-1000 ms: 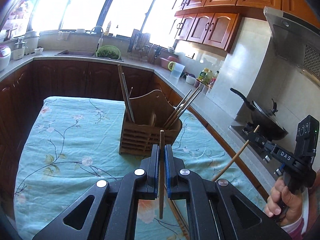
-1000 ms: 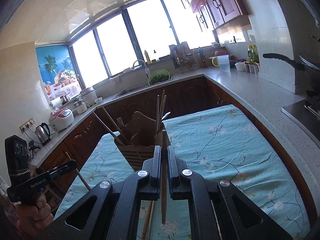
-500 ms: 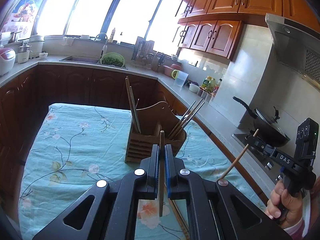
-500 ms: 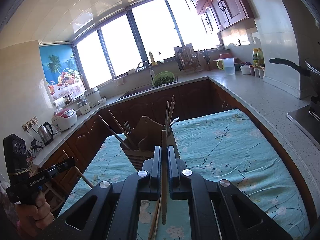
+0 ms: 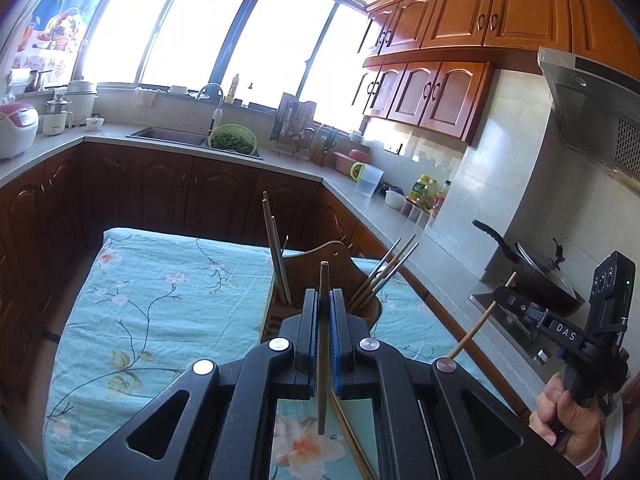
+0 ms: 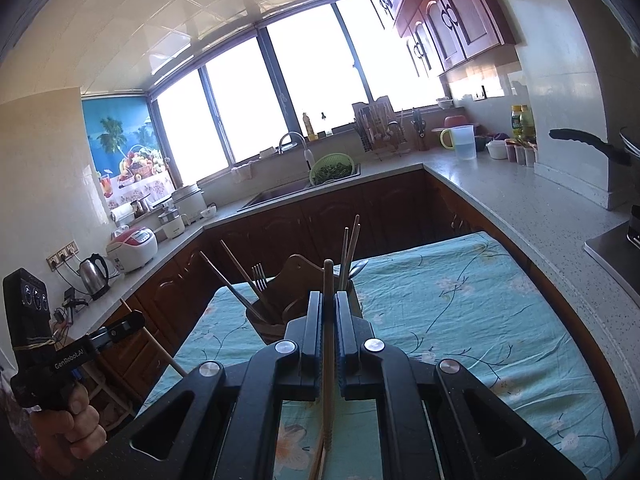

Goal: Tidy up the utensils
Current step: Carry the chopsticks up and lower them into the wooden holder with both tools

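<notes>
A wooden utensil holder [image 5: 332, 264] stands on the flowered tablecloth; it holds several chopsticks and a fork [image 6: 259, 276]. My left gripper [image 5: 324, 300] is shut on an upright brown chopstick [image 5: 323, 344], above the table just before the holder. My right gripper [image 6: 329, 304] is shut on a lighter chopstick [image 6: 329, 360], also raised before the holder [image 6: 296, 280]. Each gripper shows in the other's view, the right one [image 5: 500, 294] and the left one [image 6: 134, 320], each with its stick. More chopsticks [image 5: 348, 432] lie on the cloth below.
The table with its teal cloth [image 5: 160, 312] is ringed by dark cabinets and a grey counter [image 6: 500, 196]. A wok [image 5: 536, 276] sits on the stove at the right. A sink with a green colander [image 5: 234, 140] is at the back.
Both grippers have risen and tilted up with their chopsticks; the holder sits lower and closer behind the fingertips. Both stay shut.
</notes>
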